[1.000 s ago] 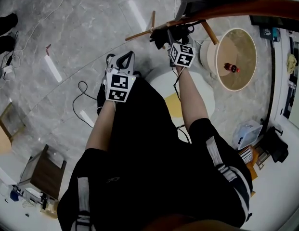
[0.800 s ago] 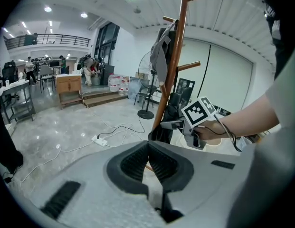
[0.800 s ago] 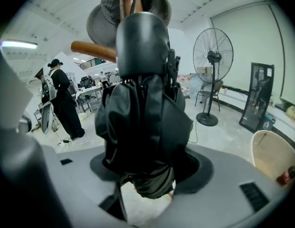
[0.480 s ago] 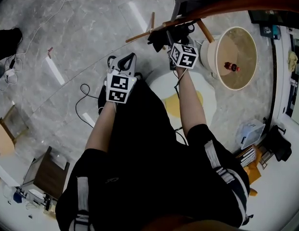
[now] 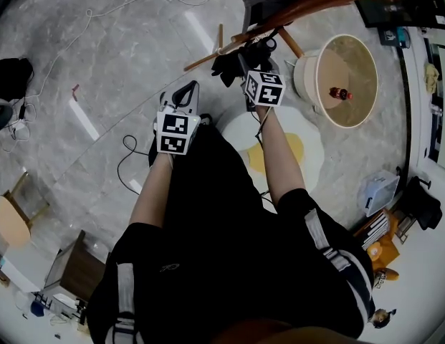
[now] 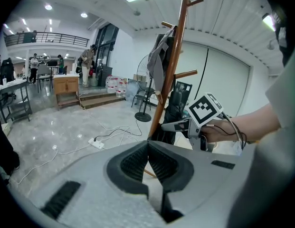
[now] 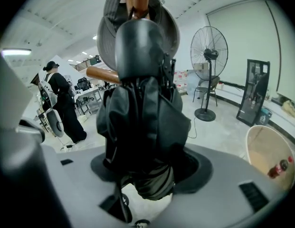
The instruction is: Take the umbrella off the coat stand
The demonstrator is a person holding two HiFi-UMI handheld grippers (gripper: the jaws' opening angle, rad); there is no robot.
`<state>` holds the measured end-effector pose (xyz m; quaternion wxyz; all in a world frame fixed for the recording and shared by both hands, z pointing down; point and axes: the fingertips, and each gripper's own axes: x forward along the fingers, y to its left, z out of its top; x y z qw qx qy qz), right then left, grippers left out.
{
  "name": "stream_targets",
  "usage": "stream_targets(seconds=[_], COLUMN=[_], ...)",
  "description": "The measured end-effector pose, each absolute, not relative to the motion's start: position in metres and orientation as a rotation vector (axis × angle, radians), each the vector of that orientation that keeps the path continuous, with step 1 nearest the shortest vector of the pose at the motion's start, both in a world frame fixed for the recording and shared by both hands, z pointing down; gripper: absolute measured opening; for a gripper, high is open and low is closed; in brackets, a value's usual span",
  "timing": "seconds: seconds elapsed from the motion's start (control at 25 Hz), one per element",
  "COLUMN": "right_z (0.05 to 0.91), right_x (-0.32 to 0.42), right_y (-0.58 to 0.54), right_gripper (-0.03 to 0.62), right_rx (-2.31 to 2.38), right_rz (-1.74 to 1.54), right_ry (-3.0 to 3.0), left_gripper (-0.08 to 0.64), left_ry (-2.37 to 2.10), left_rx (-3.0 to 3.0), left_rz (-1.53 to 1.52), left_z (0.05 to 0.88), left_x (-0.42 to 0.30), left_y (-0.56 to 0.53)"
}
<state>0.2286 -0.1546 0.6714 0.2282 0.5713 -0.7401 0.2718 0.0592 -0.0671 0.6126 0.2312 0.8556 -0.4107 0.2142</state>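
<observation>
Umbrella [image 7: 137, 113] clamped in the right gripper [image 7: 149, 172], jaws held partway apart by the bundle, ribbed pads pressing both sides of the folded canopy. Black crumpled fabric, soft pleats, with a smooth rounded dark handle [image 7: 140, 46] on top. Sits right up against the coat stand [image 6: 171, 70], just under a grey hat [image 7: 168, 32] and beside a glossy brown wooden peg [image 7: 102, 74]. Reaches in on a bare right forearm [image 5: 279, 153], stretched straight ahead, gripper tilted down. Over to the left gripper [image 6: 148, 145]: jaws pressed together tip to tip, nothing between them, held on a shorter reach, angled down, well apart from the stand's slim wooden pole. Underneath, polished grey marble floor [image 5: 122, 56]. Off to the right, a round beige tub [image 5: 362, 59] with a small dark bottle [image 5: 339, 94] lying inside.
</observation>
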Motion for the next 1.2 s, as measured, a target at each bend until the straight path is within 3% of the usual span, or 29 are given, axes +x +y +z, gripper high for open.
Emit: stream_targets(seconds=[1.2], right_z=[0.642], right_x=[0.235], right_y=[-0.155], right_gripper=[0.252], right_rx=[1.655], right_rz=[0.741], right_ry=[-2.014], left_gripper=[0.003], left_ry=[-1.024], left_rx=[2.393], left_rz=[0.616], left_z=[0.611], left_x=[0.067], left_y=[-0.073])
